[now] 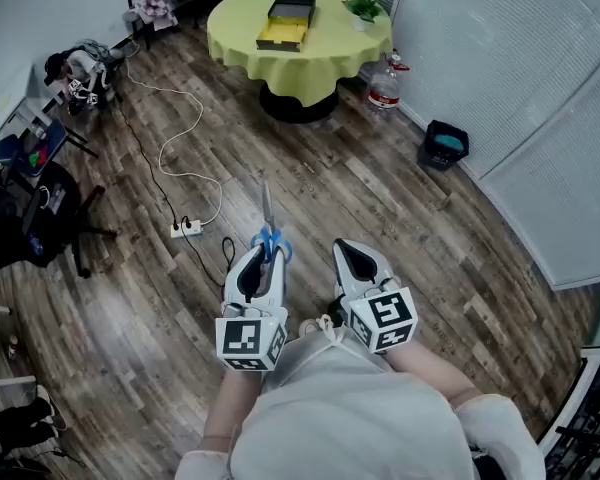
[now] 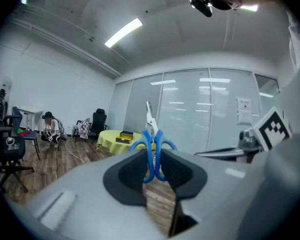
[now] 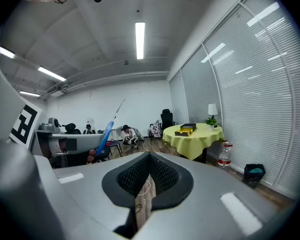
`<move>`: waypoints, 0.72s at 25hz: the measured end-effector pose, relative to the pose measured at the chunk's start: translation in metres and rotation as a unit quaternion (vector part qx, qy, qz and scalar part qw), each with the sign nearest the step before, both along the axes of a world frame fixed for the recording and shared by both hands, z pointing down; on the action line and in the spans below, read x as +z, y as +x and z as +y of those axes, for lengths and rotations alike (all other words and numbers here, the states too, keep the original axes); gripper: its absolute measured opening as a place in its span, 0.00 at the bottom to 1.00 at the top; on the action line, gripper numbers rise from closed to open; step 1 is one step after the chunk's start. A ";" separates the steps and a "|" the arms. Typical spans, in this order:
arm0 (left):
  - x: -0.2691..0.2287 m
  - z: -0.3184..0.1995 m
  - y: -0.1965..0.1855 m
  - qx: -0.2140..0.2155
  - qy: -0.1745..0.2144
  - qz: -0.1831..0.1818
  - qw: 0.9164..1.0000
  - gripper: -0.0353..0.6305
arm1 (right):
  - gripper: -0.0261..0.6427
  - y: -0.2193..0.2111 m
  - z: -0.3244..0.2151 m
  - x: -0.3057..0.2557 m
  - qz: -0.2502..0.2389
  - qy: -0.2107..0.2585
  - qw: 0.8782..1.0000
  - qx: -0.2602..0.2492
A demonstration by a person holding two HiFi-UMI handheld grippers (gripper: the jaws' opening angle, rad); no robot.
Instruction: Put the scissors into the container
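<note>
a person stands in an office room, seen from above, with a gripper in each hand. the left gripper (image 1: 265, 260) is clamped on a pair of scissors (image 1: 268, 230): its pads press on the blue handle loops, and the closed steel blades stick out forward, away from the person. the right gripper (image 1: 358, 260) carries nothing, its jaws drawn close together with only a thin slit between them

the scissors look light and rigid, with metal blades and hard plastic loops that are likely smooth and a little slippery. the loops are the safe place to grip, as the blades end in a point; held there alone, the blades could tip

the container (image 1: 287, 23), which seems to be a shallow yellow and black tray though it is too small to be sure, sits on a round table (image 1: 310, 68) under a yellow cloth, well apart from the grippers. beside it is a small potted plant (image 1: 364, 8). the floor (image 1: 400, 208) is dark wood planks, and a white cable (image 1: 180, 138) runs across it to a power strip (image 1: 186, 228). a water bottle (image 1: 384, 86) stands by the table foot, and a black bin (image 1: 445, 145) sits by the blinds (image 1: 500, 58)
</note>
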State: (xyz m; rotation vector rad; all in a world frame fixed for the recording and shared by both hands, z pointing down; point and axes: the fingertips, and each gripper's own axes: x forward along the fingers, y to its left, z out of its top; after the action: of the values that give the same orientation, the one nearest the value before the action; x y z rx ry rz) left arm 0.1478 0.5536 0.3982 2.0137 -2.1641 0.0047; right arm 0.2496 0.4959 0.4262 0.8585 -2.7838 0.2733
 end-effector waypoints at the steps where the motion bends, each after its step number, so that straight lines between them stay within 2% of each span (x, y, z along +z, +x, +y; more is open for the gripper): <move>1: 0.000 0.000 -0.001 -0.001 0.000 0.001 1.000 0.19 | 0.04 0.000 -0.002 0.001 -0.004 -0.005 1.000 0.004; 9: 0.008 -0.008 -0.021 -0.015 -0.011 0.011 1.000 0.19 | 0.04 -0.016 -0.011 0.012 -0.008 -0.035 0.999 -0.002; 18: 0.024 -0.079 -0.054 -0.050 -0.026 0.019 0.998 0.19 | 0.04 -0.050 -0.094 0.031 0.004 -0.050 0.998 -0.025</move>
State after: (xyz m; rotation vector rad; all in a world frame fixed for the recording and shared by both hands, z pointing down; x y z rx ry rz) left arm 0.0936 0.4750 0.4222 1.8600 -2.2149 0.0084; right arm 0.1997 0.4021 0.4574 0.7643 -2.7535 0.3971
